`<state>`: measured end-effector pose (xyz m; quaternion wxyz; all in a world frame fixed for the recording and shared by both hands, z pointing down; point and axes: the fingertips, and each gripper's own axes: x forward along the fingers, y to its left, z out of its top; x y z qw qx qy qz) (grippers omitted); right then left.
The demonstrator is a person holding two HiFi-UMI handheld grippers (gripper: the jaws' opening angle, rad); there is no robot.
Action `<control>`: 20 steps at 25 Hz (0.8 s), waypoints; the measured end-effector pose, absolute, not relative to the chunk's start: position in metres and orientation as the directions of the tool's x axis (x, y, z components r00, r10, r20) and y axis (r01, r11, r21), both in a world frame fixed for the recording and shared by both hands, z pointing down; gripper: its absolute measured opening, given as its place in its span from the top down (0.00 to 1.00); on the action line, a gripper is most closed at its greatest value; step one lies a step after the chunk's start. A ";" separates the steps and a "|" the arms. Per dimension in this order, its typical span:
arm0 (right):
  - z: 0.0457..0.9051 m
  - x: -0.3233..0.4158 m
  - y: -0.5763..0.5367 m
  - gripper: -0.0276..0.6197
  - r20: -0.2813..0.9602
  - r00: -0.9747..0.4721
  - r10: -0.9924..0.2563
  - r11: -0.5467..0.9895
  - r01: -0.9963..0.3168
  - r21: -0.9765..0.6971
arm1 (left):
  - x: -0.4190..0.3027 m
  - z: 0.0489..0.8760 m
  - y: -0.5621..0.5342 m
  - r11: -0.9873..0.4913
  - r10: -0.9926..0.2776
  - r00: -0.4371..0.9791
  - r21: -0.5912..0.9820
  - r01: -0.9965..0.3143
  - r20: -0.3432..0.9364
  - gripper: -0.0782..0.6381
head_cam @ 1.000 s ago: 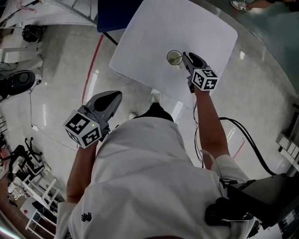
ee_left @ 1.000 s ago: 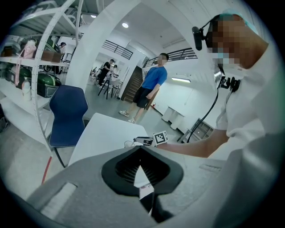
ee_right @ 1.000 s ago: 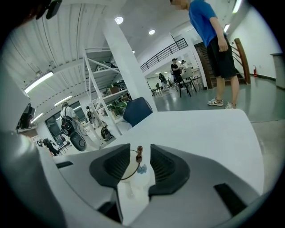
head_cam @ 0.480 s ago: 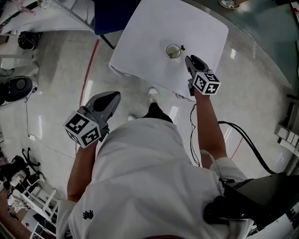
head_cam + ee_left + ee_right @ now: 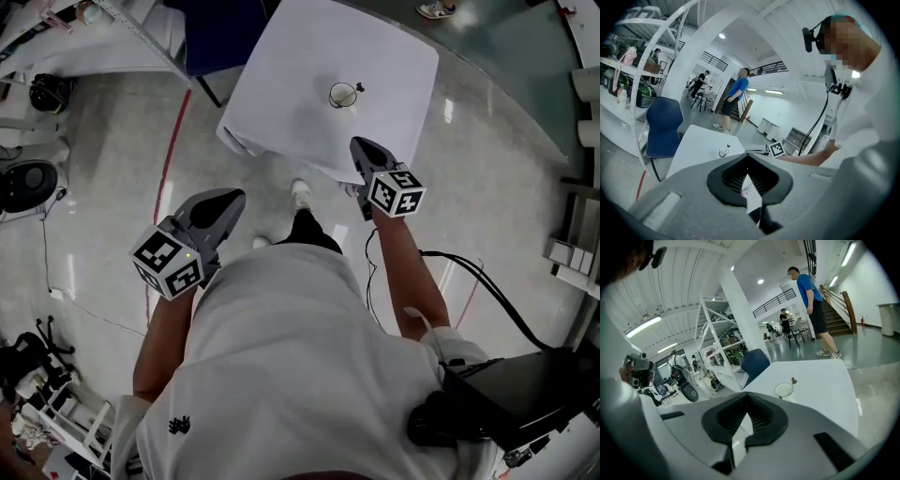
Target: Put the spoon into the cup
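A glass cup [image 5: 343,95] stands on the white table [image 5: 384,47], and the spoon [image 5: 359,89] rests in it with its dark handle end over the rim. My right gripper [image 5: 357,143] hovers off the table's near edge, well short of the cup. Its jaws have just been closing and now meet with nothing between them. In the right gripper view the cup [image 5: 783,390] and spoon [image 5: 793,380] lie ahead of the right gripper [image 5: 748,399]. My left gripper [image 5: 234,195] hangs over the floor, shut and empty. The left gripper [image 5: 748,156] faces the distant cup [image 5: 723,152].
A blue chair [image 5: 225,28] stands at the table's far left corner. A metal rack [image 5: 712,333] sits beyond it. A person in a blue shirt [image 5: 811,291] stands past the table. A black cable [image 5: 487,272] runs over the shiny floor at right.
My right gripper has pulled back from beside the cup to off the table's near edge. The spoon stays in the cup. The table has drifted farther up the head view.
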<state>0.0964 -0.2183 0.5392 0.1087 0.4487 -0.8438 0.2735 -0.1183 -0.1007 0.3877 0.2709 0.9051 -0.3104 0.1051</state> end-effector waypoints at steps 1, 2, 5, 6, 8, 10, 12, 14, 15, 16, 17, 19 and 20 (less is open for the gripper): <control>0.537 0.087 -0.206 0.94 0.431 -0.589 -0.683 0.459 -0.806 -0.374 | -0.120 0.386 -0.095 -0.667 -0.503 0.789 0.423 -0.614 0.353 0.88; 0.534 0.078 -0.193 0.94 0.434 -0.604 -0.668 0.473 -0.795 -0.379 | -0.123 0.384 -0.088 -0.671 -0.502 0.792 0.421 -0.610 0.347 0.88; 0.522 0.055 -0.157 0.94 0.432 -0.641 -0.634 0.513 -0.767 -0.385 | -0.132 0.379 -0.070 -0.675 -0.511 0.795 0.421 -0.606 0.326 0.88; 0.517 0.049 -0.146 0.94 0.429 -0.651 -0.626 0.524 -0.759 -0.386 | -0.135 0.378 -0.063 -0.675 -0.513 0.795 0.421 -0.606 0.323 0.88; 0.508 0.037 -0.125 0.94 0.425 -0.668 -0.611 0.546 -0.744 -0.385 | -0.142 0.380 -0.048 -0.675 -0.513 0.796 0.421 -0.606 0.323 0.88; 0.499 0.024 -0.106 0.94 0.423 -0.686 -0.592 0.574 -0.728 -0.375 | -0.147 0.382 -0.034 -0.677 -0.509 0.797 0.421 -0.604 0.325 0.88; 0.490 0.011 -0.088 0.94 0.422 -0.703 -0.573 0.604 -0.710 -0.362 | -0.151 0.382 -0.022 -0.679 -0.507 0.799 0.422 -0.601 0.323 0.88; 0.482 -0.001 -0.069 0.94 0.420 -0.719 -0.554 0.633 -0.691 -0.350 | -0.154 0.381 -0.008 -0.680 -0.507 0.801 0.423 -0.599 0.319 0.88; 0.478 -0.007 -0.060 0.94 0.418 -0.726 -0.546 0.645 -0.683 -0.343 | -0.155 0.380 -0.001 -0.682 -0.507 0.802 0.422 -0.597 0.316 0.88; 0.474 -0.012 -0.052 0.94 0.416 -0.731 -0.541 0.655 -0.677 -0.337 | -0.155 0.379 0.005 -0.684 -0.505 0.804 0.422 -0.595 0.314 0.88; 0.471 -0.015 -0.045 0.95 0.414 -0.735 -0.537 0.662 -0.671 -0.333 | -0.154 0.379 0.010 -0.688 -0.503 0.807 0.421 -0.591 0.311 0.88; 0.468 -0.019 -0.031 0.95 0.412 -0.742 -0.529 0.675 -0.662 -0.326 | -0.151 0.380 0.020 -0.697 -0.496 0.812 0.418 -0.583 0.306 0.88; 0.467 -0.021 -0.023 0.95 0.415 -0.745 -0.522 0.683 -0.657 -0.319 | -0.149 0.380 0.026 -0.701 -0.494 0.814 0.416 -0.580 0.304 0.88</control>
